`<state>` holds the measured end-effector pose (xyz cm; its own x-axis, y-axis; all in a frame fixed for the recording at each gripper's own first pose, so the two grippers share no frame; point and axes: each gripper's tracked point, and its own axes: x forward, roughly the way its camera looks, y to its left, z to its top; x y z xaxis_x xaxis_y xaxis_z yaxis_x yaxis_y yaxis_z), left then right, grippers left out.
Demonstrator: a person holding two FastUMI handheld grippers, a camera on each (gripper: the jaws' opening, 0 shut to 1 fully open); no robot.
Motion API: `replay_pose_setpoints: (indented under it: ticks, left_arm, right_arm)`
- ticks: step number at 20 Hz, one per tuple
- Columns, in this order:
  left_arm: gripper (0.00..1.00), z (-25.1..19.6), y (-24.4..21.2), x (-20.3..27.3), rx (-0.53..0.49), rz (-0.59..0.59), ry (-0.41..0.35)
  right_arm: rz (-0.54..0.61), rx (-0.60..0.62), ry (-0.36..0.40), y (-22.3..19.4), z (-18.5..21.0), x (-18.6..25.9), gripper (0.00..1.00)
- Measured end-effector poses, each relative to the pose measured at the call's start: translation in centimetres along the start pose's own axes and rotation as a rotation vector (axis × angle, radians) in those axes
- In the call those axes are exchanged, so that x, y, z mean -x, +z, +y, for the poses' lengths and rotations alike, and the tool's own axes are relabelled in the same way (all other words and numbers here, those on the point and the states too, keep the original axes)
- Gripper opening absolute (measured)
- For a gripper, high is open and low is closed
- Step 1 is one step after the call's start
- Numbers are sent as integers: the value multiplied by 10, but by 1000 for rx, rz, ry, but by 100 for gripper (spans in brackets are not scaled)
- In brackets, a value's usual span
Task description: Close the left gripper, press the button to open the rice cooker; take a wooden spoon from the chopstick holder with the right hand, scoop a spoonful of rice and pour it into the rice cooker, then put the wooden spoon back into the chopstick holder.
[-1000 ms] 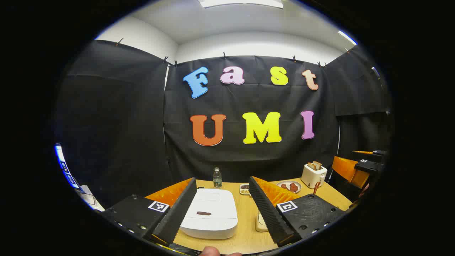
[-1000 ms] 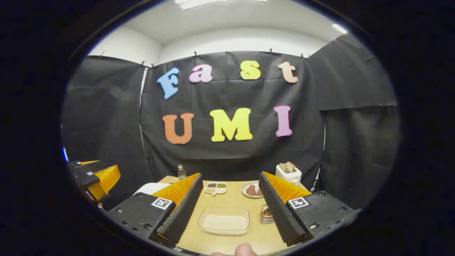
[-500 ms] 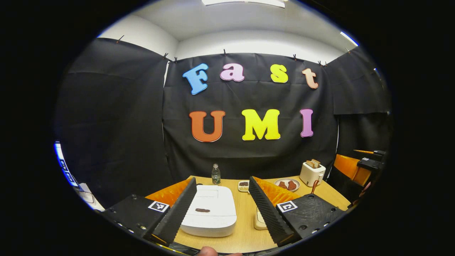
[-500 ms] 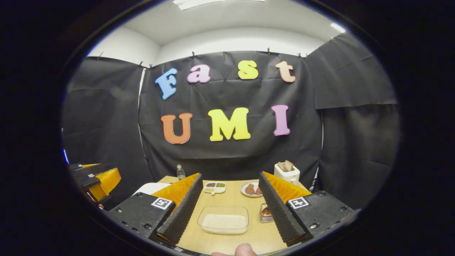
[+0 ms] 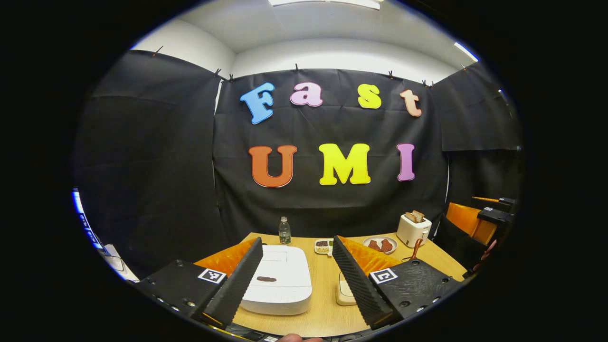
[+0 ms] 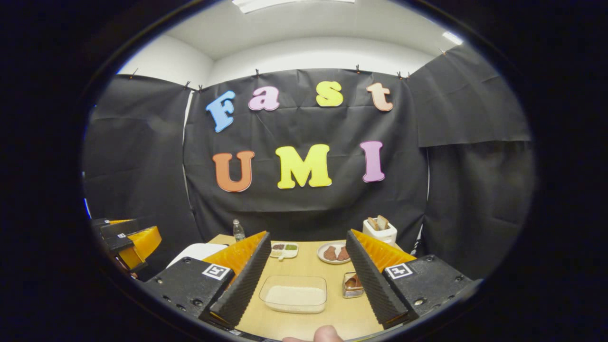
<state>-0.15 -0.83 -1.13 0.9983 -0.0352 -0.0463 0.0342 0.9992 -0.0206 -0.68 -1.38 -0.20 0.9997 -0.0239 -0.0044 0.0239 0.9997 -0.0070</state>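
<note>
Here both claws, left claw [image 5: 297, 273] and right claw [image 6: 304, 270], hover level, fingers apart.

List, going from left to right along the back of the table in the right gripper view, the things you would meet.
Water bottle → divided snack dish → plate of brown food → toaster with bread in it.

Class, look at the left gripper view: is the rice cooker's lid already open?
No: the rice cooker sits on the table with its flat white lid down, framed between the open fingers of the left gripper.
</note>
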Motion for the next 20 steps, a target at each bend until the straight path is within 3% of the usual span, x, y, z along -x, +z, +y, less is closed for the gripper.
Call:
replay_pose_setpoints:
  ticks: [11, 12, 13, 15, 16, 17, 20]
  left_arm:
    - [93, 8, -18, -18, 35, 53, 14]
    - [68, 9, -25, -20, 41, 76, 12]
    - [71, 15, -30, -21, 44, 96, 23]
    - [55, 23, -41, -28, 35, 135, 37]
    - [58, 25, -45, -31, 33, 157, 34]
    - [41, 22, -50, -33, 39, 181, 17]
    - [39, 27, -68, -44, 36, 255, 2]
  right_arm:
    - [14, 24, -24, -1, -32, -16, 98]
    - [14, 21, -26, -2, -35, -18, 100]
    - [15, 18, -27, -3, -37, -21, 100]
    - [22, 13, -29, -5, -43, -28, 100]
    - [24, 8, -29, -5, -46, -31, 98]
    - [25, 2, -29, -6, -48, -35, 98]
    - [36, -14, -17, -9, -52, -48, 98]
